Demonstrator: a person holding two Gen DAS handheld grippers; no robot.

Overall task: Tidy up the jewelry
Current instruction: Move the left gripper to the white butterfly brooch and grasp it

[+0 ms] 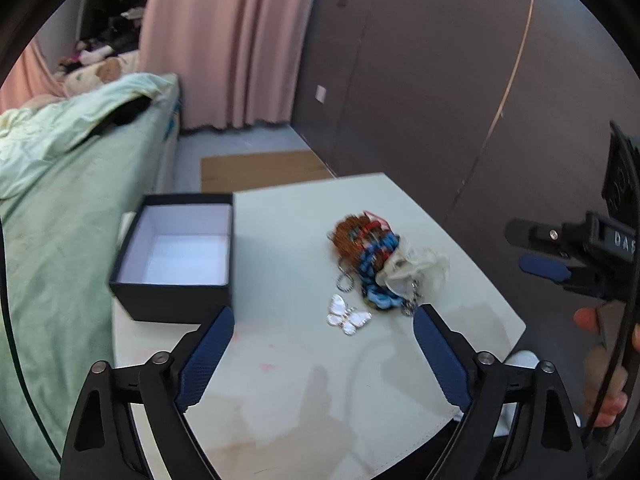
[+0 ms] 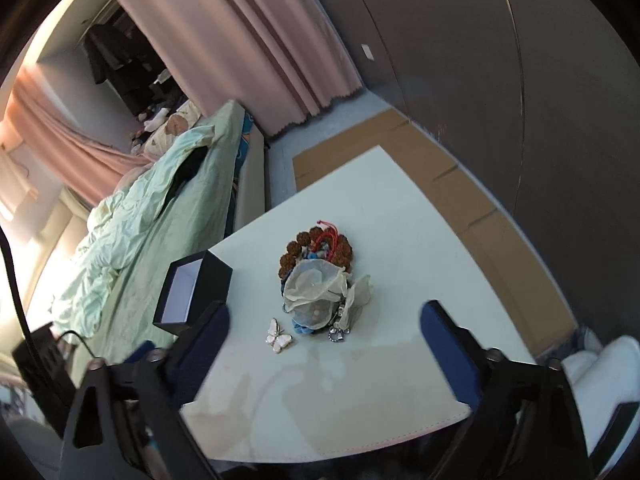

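The left gripper has its two blue fingers wide apart, and nothing is between them. It hangs over the near part of a pale table. The right gripper is wide too and holds nothing. Just past the tips of both lies a little white butterfly, flat on the table, by itself. Right behind it sits the pile of jewelry: brown beads, blue and red cords, some small silver chains, and a see-through cloth bag on top. The pile is blurry in the left view, so I cannot tell each piece apart. A black box with a white inside stands open at the left edge of the table, well apart from the pile, and it looks empty. In the left view the right gripper shows at the far right, with a hand around its handle. Past the table are a bed with a green blanket, a pink curtain, and a dark wall.
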